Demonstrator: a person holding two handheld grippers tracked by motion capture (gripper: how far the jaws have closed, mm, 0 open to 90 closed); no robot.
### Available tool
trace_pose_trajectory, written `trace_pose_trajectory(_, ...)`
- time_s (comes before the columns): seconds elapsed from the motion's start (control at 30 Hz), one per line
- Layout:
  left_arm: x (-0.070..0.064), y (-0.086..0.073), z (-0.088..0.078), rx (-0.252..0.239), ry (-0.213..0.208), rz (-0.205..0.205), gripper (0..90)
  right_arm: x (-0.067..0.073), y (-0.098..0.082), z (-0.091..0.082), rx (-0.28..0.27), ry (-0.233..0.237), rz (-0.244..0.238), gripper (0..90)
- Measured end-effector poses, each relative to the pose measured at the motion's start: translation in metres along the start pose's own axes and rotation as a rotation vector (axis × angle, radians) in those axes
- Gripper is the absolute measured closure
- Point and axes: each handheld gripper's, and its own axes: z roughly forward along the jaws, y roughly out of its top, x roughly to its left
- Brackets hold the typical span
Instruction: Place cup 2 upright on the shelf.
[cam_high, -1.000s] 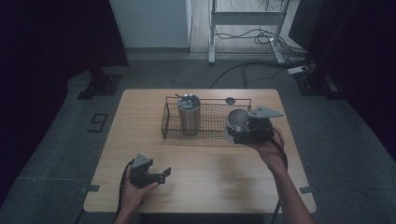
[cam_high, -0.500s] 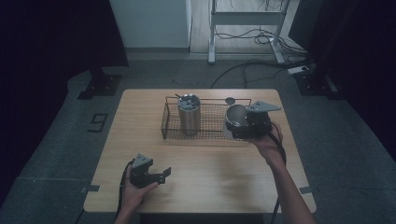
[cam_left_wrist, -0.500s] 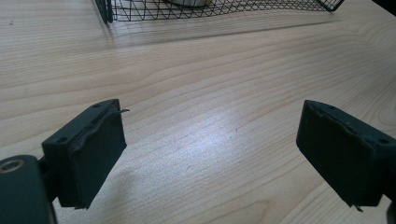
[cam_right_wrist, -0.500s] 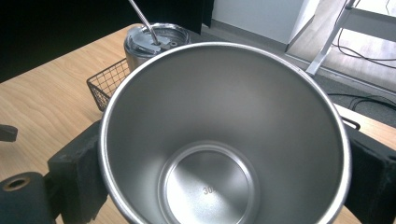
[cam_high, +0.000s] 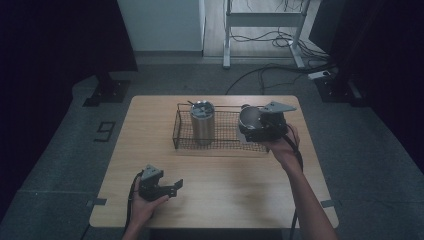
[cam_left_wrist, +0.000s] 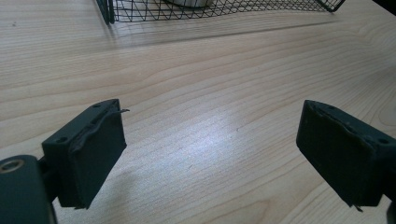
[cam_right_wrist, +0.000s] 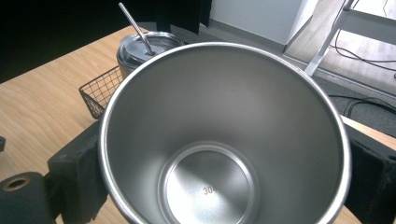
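From the high view, the right gripper (cam_high: 256, 131) is clamped around a steel cup (cam_high: 250, 118) and holds it over the right end of the wire basket (cam_high: 182, 131), which sits at the back of the wooden table (cam_high: 230, 175). A second cup with a lid and straw (cam_high: 202, 121) stands upright in the left part of the basket. My guess is the step is setting the open cup down in the basket next to that one. To do it well I'd keep it level, lower it straight so the base clears the wire rim, and leave a gap so it doesn't knock the lidded one. The left gripper (cam_high: 170, 187) rests near the front left of the table, well apart from the basket

Left gripper view: the jaws stand wide apart with nothing between them, just bare table (cam_left_wrist: 210, 93) underneath and the basket edge (cam_left_wrist: 210, 9) at the top. Fine where it is, no need to bring it in

Right gripper view: you look right down into the cup (cam_right_wrist: 224, 135), with a black jaw pressed against each side. The lidded cup (cam_right_wrist: 140, 46) and its straw (cam_right_wrist: 135, 28) are behind it, basket corner (cam_right_wrist: 100, 91) below that. The only writing I can read is stamped on the cup's bottom, it looks like "304", probably the steel grade. No brand anywhere that I can make out
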Motion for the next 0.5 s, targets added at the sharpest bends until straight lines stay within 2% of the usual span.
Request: trace_pose_trajectory(0.5,0.001,0.0,-0.001,-0.001,-0.003,-0.002,8.1,-0.011,0.002,0.018,0.035,-0.021,0.013,6.6)
